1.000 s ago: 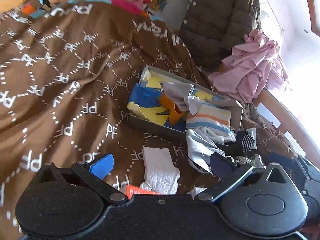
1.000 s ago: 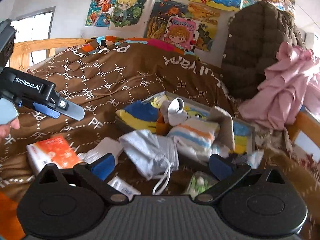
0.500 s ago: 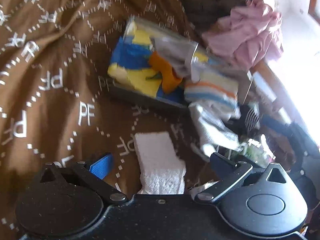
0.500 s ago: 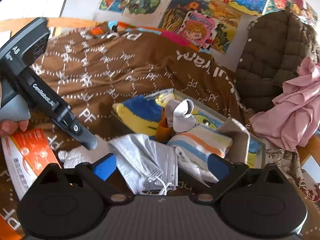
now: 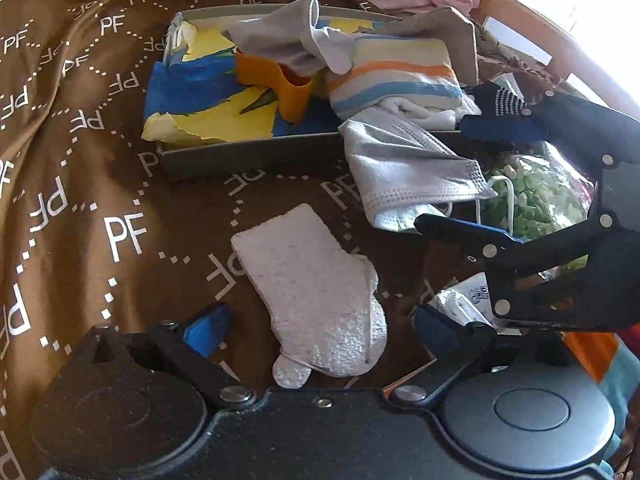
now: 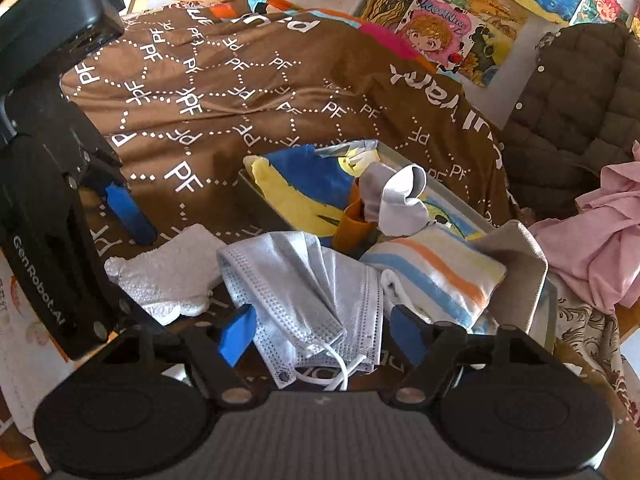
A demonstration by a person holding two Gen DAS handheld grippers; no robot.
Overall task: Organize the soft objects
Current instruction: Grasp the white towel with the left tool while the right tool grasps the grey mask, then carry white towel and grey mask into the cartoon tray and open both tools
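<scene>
— Our claws?
— Left gripper point(image 5: 320, 324) is spread wide around the white foam piece point(image 5: 316, 292); right gripper point(image 6: 320, 332) gapes astride the face mask point(image 6: 312, 288).
— Writing?
— "PF" across the brown blanket point(image 6: 240, 92); "GenRobot.AI" on our left gripper.

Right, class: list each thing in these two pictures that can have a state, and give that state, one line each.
Left gripper: open, around the white sock.
Right gripper: open, around the face mask.
White sock: flat on the blanket.
Face mask: crumpled, outside the box.
Box: open, holding cloths.
Striped cloth: folded.
</scene>
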